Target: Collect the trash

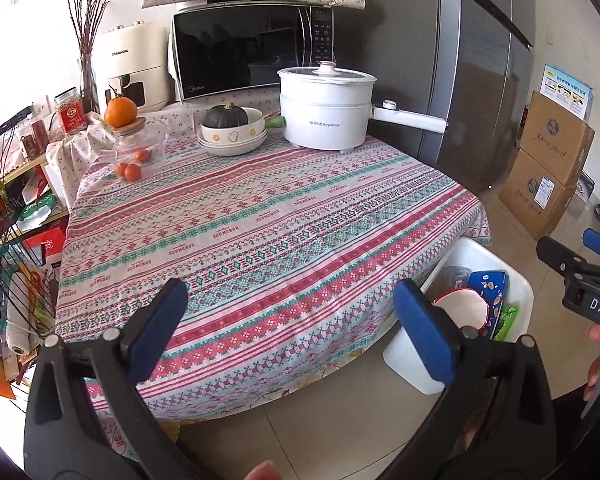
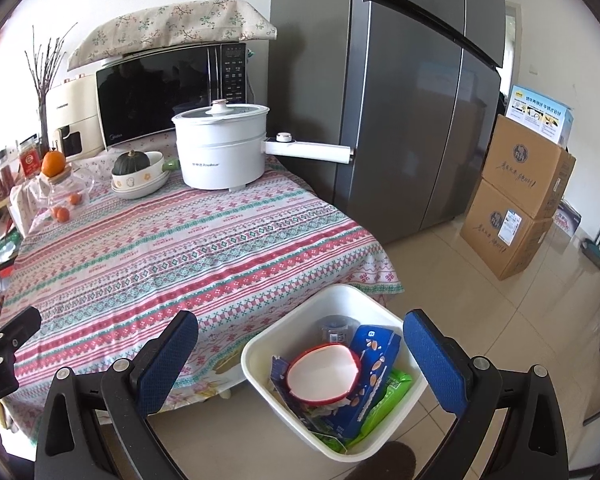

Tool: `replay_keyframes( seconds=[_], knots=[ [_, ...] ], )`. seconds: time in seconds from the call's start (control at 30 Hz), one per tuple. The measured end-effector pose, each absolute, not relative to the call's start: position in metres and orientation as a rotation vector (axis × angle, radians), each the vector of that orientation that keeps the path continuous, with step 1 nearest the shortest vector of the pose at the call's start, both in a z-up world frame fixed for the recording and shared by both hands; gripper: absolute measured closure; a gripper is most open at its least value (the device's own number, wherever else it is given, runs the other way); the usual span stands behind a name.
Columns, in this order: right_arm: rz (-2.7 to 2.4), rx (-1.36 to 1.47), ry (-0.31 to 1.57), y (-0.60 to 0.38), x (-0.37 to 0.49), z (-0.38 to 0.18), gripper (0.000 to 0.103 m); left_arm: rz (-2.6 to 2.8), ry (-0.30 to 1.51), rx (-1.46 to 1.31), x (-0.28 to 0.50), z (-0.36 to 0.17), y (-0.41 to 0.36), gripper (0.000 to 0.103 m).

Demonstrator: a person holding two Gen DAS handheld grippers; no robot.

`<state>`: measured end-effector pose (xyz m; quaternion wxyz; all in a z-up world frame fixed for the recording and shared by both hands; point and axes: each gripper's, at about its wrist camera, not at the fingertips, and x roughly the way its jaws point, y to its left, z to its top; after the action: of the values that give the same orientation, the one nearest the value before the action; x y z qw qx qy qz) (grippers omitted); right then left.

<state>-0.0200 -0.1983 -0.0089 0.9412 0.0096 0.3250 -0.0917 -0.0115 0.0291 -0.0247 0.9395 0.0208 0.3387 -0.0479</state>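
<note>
**Both grippers empty above a filled trash bin**

Your right gripper hangs with its blue-padded fingers spread wide and nothing between them, directly over the white bin that stands on the tiled floor just beside the desk's near corner. Inside the bin lie a red-rimmed white paper bowl, a blue snack box leaning against it, a green wrapper at the bin's right wall and a clear plastic cup toward the back.

Your left gripper is likewise open and empty, its fingers held above the near edge of the desk, which is draped in a red, pink and green patterned cloth. From that wrist the bin shows at lower right, partly behind the right-hand finger.

At the far side of the desk stand a white electric pot with a long handle, stacked bowls holding a dark green squash, and a glass jar with small oranges inside and a larger orange on its lid. Behind them sit a microwave under a floral cloth, and a cream appliance. A grey refrigerator rises to the right, with stacked cardboard boxes beyond it.
</note>
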Motion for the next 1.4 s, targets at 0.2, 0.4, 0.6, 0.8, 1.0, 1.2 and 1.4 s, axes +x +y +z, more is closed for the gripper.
replay_keyframes(
  seconds=[0.2, 0.4, 0.6, 0.8, 1.0, 1.2, 1.4],
  knots=[
    [-0.191, 0.017, 0.669, -0.1994, -0.0208, -0.0105, 0.0, -0.106, 0.69, 0.046, -0.0123, -0.0245, 0.0276, 0.001],
    [-0.195, 0.018, 0.673, -0.2009, -0.0203, -0.0109, 0.0, -0.114, 0.688, 0.052, -0.0133, -0.0238, 0.0247, 0.001],
    [-0.197, 0.011, 0.674, -0.2004, -0.0204, -0.0111, 0.0, -0.115, 0.688, 0.053, -0.014, -0.0236, 0.0237, 0.001],
    [-0.197, 0.012, 0.673, -0.2013, -0.0199, -0.0107, 0.0, -0.113, 0.69, 0.054, -0.014, -0.0236, 0.0232, 0.001],
    [-0.2, 0.015, 0.672, -0.2036, -0.0203, -0.0103, 0.0, -0.107, 0.693, 0.059, -0.0128, -0.0235, 0.025, 0.001],
    [-0.2, 0.013, 0.671, -0.2035, -0.0204, -0.0103, 0.0, -0.113, 0.699, 0.053, -0.0119, -0.0235, 0.0254, 0.001],
    [-0.201, 0.013, 0.671, -0.2031, -0.0204, -0.0107, 0.0, -0.114, 0.702, 0.052, -0.0119, -0.0233, 0.0247, 0.001]
  ],
)
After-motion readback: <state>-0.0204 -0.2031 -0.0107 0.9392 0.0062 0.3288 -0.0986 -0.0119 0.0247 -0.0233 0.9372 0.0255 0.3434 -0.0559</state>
